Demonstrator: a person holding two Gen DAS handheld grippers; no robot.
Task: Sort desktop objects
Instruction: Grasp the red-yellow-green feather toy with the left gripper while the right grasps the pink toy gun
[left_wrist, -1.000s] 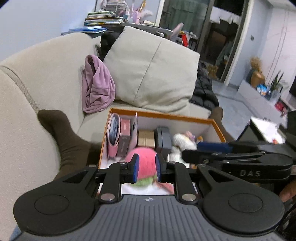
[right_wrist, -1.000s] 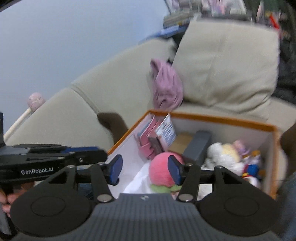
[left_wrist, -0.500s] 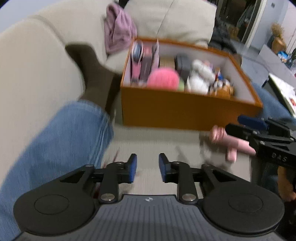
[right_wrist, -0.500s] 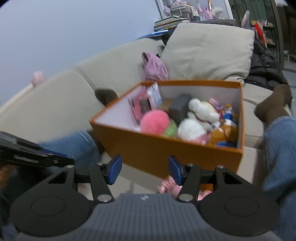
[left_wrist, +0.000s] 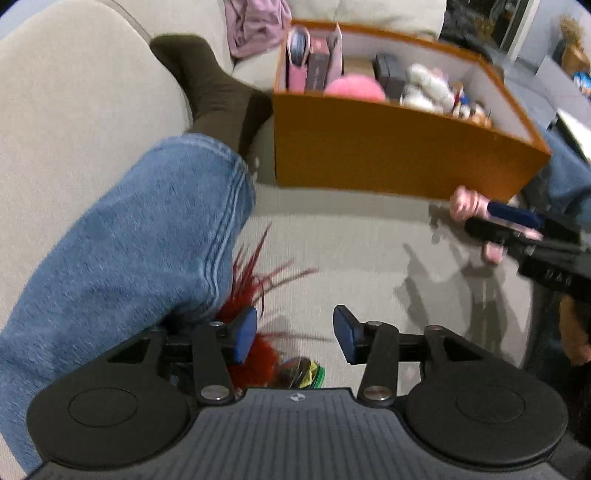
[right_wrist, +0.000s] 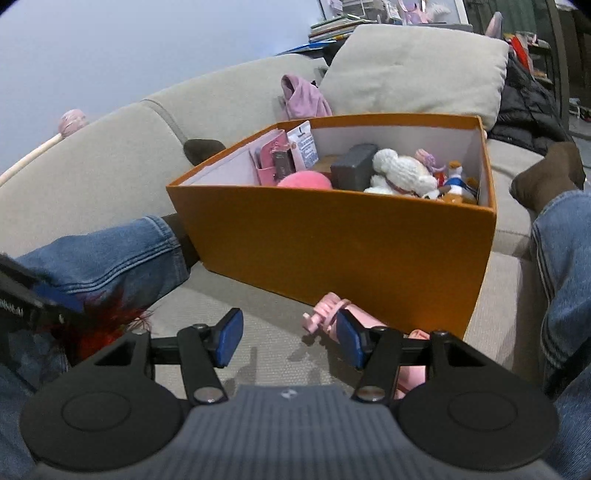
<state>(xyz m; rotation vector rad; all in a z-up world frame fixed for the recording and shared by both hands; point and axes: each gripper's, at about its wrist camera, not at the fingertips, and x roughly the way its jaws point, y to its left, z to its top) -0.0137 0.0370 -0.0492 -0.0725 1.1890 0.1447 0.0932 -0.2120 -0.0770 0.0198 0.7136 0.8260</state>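
Note:
An orange box (left_wrist: 388, 147) (right_wrist: 332, 243) stands on the sofa seat, holding a pink plush ball (right_wrist: 304, 181), a white knitted toy (right_wrist: 399, 171), a dark case and pink packets. My left gripper (left_wrist: 293, 334) points down at the seat, its jaws opening, with nothing between them; a red feathered toy (left_wrist: 255, 280) with a colourful end lies just under its left finger. A pink toy (right_wrist: 328, 314) (left_wrist: 467, 205) lies in front of the box. My right gripper (right_wrist: 288, 338) hovers open beside it, the right finger in front of the toy.
A person's legs in blue jeans (left_wrist: 140, 236) (right_wrist: 565, 266) with brown socks (left_wrist: 210, 85) flank the box. A beige cushion (right_wrist: 417, 66) and a crumpled pink cloth (right_wrist: 304, 98) lean on the sofa back. The right gripper (left_wrist: 535, 240) shows at the left view's right edge.
Both grippers have dropped from above the box to the seat in front of it. The left one tilted downward and its jaws widened. The red feathered toy and pink toy came into view.

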